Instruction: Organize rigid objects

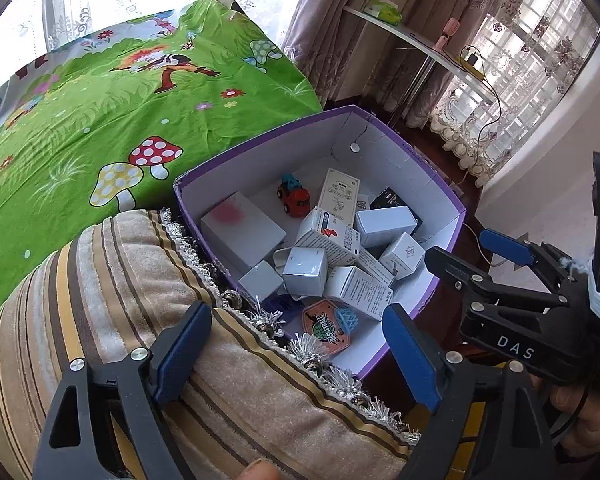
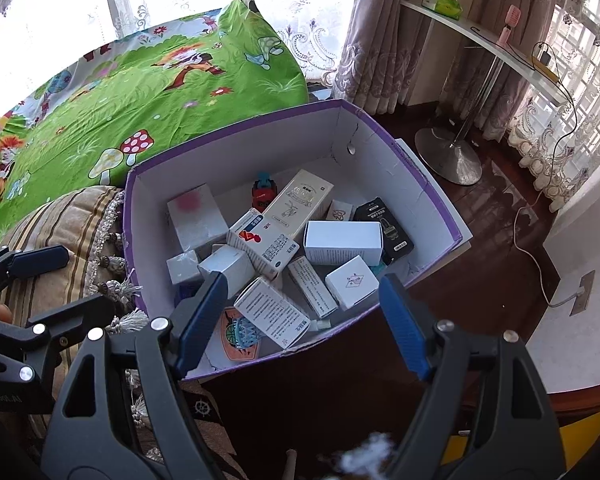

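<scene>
A purple cardboard box [image 1: 448,196] [image 2: 440,196] with a white inside holds several small white cartons [image 1: 342,240] [image 2: 342,238], a black carton [image 2: 384,224], a red toy car [image 1: 294,198] [image 2: 264,192] and an orange basketball badge [image 1: 326,328] [image 2: 238,334]. My left gripper [image 1: 296,354] is open and empty, above a striped cushion [image 1: 120,280] at the box's near-left edge. My right gripper [image 2: 302,320] is open and empty, above the box's near edge. The right gripper also shows in the left wrist view [image 1: 484,248], the left gripper in the right wrist view [image 2: 52,276].
A bed with a green cartoon sheet [image 1: 100,112] [image 2: 140,88] lies behind the box. A white desk [image 1: 420,40] [image 2: 480,36] on a round metal base [image 2: 448,156] stands at the right by curtains. A cable [image 2: 532,240] runs over the dark wood floor.
</scene>
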### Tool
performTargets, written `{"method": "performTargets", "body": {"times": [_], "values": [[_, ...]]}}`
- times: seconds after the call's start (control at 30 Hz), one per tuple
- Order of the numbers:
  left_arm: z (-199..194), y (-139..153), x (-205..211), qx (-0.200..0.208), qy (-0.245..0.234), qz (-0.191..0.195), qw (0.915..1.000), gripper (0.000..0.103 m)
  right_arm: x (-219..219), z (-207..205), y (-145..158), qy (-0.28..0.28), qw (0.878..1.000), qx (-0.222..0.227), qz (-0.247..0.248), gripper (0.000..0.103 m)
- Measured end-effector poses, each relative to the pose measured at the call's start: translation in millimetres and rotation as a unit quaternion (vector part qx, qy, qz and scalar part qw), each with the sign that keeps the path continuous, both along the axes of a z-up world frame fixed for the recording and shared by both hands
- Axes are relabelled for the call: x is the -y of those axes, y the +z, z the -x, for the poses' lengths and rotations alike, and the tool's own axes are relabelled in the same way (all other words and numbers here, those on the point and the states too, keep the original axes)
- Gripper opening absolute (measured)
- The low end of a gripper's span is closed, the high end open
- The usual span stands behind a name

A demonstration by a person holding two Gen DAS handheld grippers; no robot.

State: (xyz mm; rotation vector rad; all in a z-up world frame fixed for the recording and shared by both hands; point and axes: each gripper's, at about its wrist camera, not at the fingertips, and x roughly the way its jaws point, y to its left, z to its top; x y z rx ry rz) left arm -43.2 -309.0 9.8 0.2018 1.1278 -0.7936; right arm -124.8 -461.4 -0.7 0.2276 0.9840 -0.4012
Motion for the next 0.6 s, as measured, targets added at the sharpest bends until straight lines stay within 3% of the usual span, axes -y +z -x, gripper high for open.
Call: {"method": "performTargets", "body": {"times": [0.6], "values": [[-1.2, -2.1, 0.6, -0.004, -0.001, -0.003, 1.0000, 0.088, 1.3, -0.3, -1.1, -0.002, 1.000, -0.002, -0.008, 0.080]]}}
